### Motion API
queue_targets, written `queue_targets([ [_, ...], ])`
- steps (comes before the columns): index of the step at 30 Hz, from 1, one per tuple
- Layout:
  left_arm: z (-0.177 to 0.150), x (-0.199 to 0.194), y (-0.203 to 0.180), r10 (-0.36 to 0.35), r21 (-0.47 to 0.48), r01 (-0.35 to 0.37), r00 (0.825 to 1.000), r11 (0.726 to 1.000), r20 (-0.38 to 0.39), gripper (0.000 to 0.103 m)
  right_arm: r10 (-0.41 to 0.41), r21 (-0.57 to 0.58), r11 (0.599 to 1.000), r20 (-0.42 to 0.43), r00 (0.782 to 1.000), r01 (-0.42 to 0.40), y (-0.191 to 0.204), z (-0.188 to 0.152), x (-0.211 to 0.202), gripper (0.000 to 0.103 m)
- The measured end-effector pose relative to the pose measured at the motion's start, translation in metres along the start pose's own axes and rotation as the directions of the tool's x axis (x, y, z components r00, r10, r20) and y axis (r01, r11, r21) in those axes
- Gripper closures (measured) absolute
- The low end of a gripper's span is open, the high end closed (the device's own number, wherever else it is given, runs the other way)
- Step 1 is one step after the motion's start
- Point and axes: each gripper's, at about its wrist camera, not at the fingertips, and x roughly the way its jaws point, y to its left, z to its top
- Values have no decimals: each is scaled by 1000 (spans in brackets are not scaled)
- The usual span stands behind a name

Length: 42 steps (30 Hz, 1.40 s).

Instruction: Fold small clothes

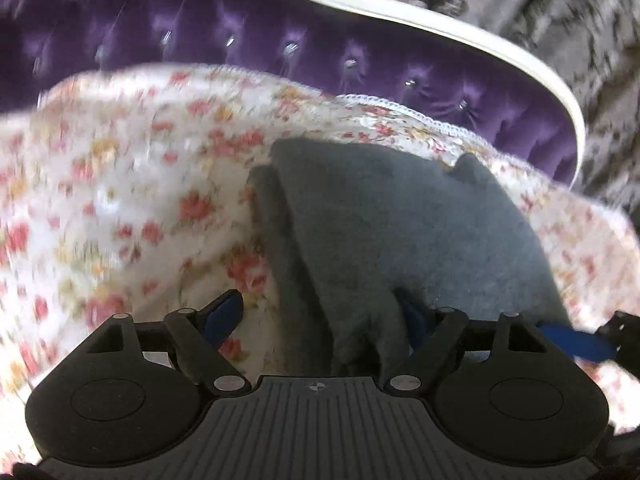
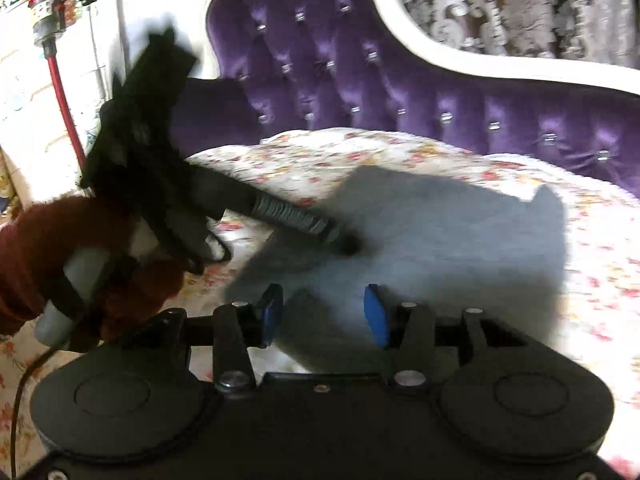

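Grey garment (image 1: 400,232): soft cloth, matt, slightly fuzzy nap, like fleece or felted knit.
Floral bedspread (image 1: 120,200): printed cloth, matt; white stitched trim along its edge.
Headboard (image 2: 360,72): purple velvet-like upholstery, tufted, with a sheen; small glinting studs in the tufts.
Headboard frame (image 2: 460,52): smooth, off-white, slight gloss.
Left gripper (image 1: 320,320): black matt plastic body, ribbed top plate, bright metal pivot pins.
Right gripper (image 2: 324,312): black matt plastic, bright metal pins.
Finger pads (image 2: 376,316): blue, smooth, dull finish.
Sleeve (image 2: 28,248): dark red knit, coarse and woolly.
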Motion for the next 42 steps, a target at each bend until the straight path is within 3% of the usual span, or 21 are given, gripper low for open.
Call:
queue_targets([
  [3,-1,-3,3,-2,-4,2,1000,1000,-7,22,-64,-11,998,31,997,64,-18,3,-17,42],
  [7,-4,-4,0,14,12,-14,1000,1000,0,21,-92,48,995,65,994,89,-48,19,-12,39],
  [14,-4,-3,-1,8,15,-8,1000,1000,0,20,-42,286,957,-37,998,51,-121,36,59,38],
  [17,-4,-3,-1,4,14,-4,1000,1000,1,19,-84,370,923,-72,994,105,-148,37,73,39],
  [20,-4,-4,1,-14,5,14,1000,1000,2,19,-145,374,914,-60,988,157,-153,43,68,38],
  [22,-5,-6,1,-30,-11,30,1000,999,-7,20,-137,395,909,-9,991,129,-155,41,53,35],
  [25,-9,-11,0,-79,-20,78,996,997,-38,20,-105,452,889,45,993,74,-154,29,28,24],
  [32,-16,-11,-10,-139,-17,138,987,990,-76,19,-6,543,840,37,999,-14,-162,-5,10,23],
  [37,-16,-4,-7,-269,-88,262,959,961,-91,20,80,566,819,49,996,-94,-158,-19,17,22],
  [39,-16,0,-11,-285,-84,278,955,957,-89,20,109,573,809,78,991,-134,-157,-21,21,22],
  [41,-16,4,-15,-317,-74,311,945,948,-87,27,128,590,791,104,986,-165,-156,-21,27,21],
  [42,-16,6,-16,-341,-74,335,936,939,-86,42,132,591,788,112,985,-173,-155,-21,29,20],
])
